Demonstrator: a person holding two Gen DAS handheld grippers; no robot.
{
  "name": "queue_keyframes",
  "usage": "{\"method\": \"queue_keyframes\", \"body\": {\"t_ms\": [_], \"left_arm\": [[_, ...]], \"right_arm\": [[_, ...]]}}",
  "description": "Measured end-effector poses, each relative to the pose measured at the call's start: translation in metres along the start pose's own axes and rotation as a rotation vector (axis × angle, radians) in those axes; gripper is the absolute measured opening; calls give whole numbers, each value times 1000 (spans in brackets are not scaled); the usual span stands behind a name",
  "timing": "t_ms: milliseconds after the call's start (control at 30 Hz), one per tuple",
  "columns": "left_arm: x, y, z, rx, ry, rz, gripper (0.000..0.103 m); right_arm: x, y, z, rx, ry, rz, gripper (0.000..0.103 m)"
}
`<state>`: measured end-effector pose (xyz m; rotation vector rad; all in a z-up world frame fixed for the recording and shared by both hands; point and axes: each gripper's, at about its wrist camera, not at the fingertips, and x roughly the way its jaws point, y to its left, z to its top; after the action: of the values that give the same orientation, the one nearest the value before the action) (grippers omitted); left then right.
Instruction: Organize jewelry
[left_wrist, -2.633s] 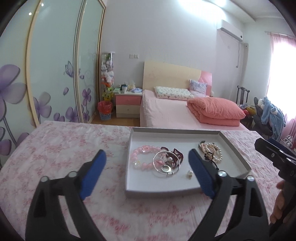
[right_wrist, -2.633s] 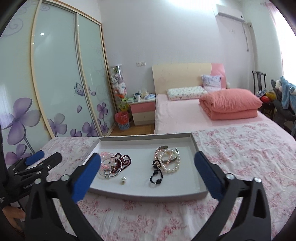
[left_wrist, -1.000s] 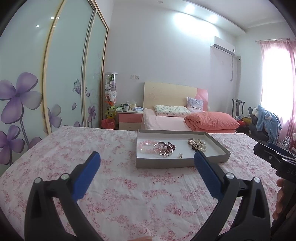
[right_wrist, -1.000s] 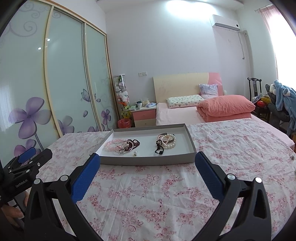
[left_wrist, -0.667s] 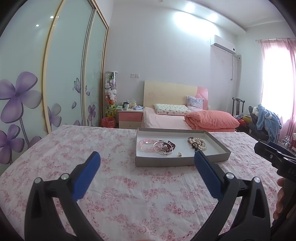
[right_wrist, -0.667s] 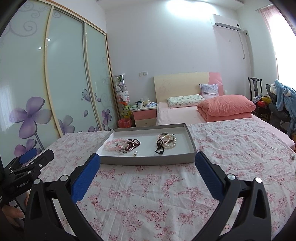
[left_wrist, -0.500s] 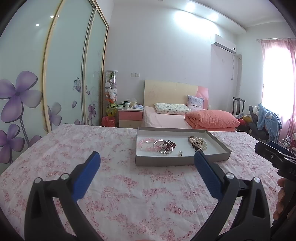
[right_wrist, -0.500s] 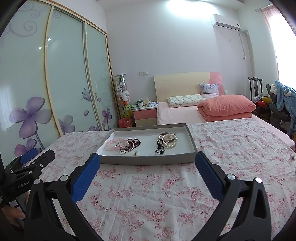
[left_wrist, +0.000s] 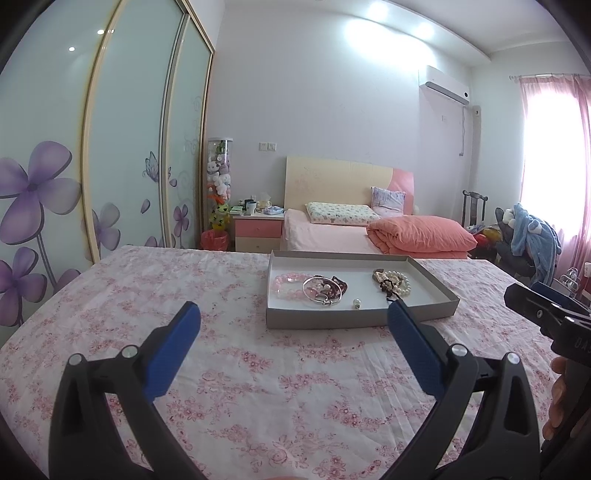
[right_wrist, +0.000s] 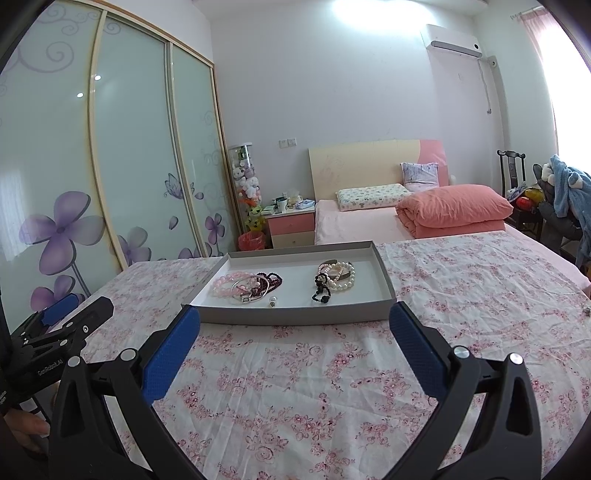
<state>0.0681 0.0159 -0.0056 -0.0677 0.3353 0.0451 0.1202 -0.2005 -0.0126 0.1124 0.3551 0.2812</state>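
Jewelry lies in a shallow grey tray on the surface, which is covered by a pink floral cloth. Left group in tray: pink bead bracelet, silver bangle and dark red beads, overlapping one another. Right group: pearl strand tangled with black beads. One loose pearl sits between the groups, apart from both. Left tongs released, jaws wide, nothing between them, held well short of the tray. Right tongs likewise spread and empty, near edge of tray just beyond the tips. Judged step: either a start or an end pose, with both tools back from the tray; items are grouped but not separated, so sorting may remain. Next move, if any, calls for an advance over the tray rim and a fine pinch on one piece; overlapping strands risk dragging neighbours along.
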Motion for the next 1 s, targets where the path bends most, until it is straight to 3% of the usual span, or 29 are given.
{"method": "queue_keyframes", "body": {"t_ms": [1000], "left_arm": [[1,-2,-1,0,2,-1,99]], "right_arm": [[0,4,-2,4,11,5,101]]}}
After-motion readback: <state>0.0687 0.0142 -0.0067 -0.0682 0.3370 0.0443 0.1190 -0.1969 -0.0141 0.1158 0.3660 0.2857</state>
